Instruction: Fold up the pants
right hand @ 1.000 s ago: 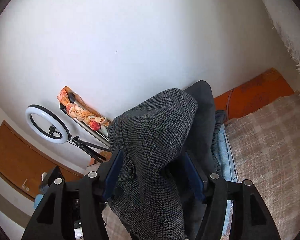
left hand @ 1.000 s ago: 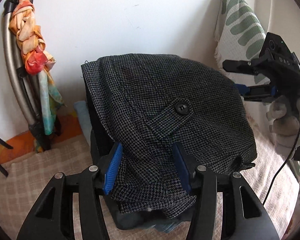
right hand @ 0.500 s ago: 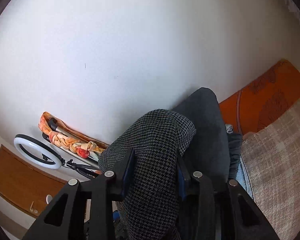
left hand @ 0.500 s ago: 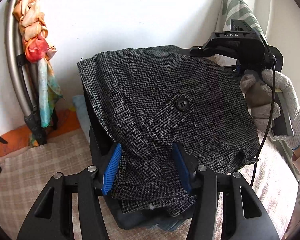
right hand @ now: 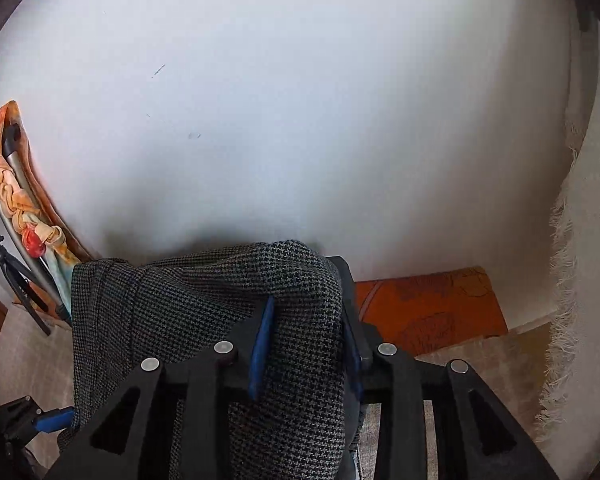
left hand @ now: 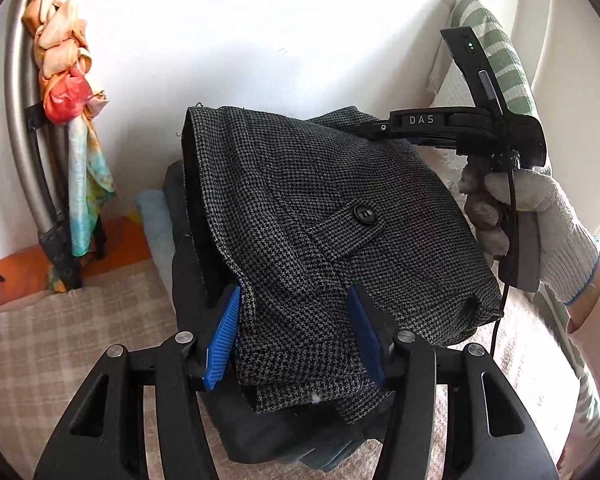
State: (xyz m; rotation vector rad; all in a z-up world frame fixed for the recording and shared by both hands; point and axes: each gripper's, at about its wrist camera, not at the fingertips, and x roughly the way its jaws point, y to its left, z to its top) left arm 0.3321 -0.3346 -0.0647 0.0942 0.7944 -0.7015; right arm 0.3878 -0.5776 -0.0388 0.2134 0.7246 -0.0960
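The left gripper [left hand: 296, 332] is clenched on a bunched fold of the houndstooth pants [left hand: 332, 216], its blue pads [left hand: 222, 336] pressing both sides of the cloth. The right gripper [right hand: 304, 344] is clamped on the far edge of the same pants [right hand: 204, 300]; in the left wrist view it [left hand: 384, 130] enters from the right, held by a white-gloved hand [left hand: 540, 220]. The folded pants rest on a stack of dark garments [left hand: 204, 280] atop a plaid blanket [left hand: 60, 344]. A knotted orange scarf [left hand: 64, 68] hangs on a metal frame [left hand: 16, 128] against the white wall [right hand: 300, 120].
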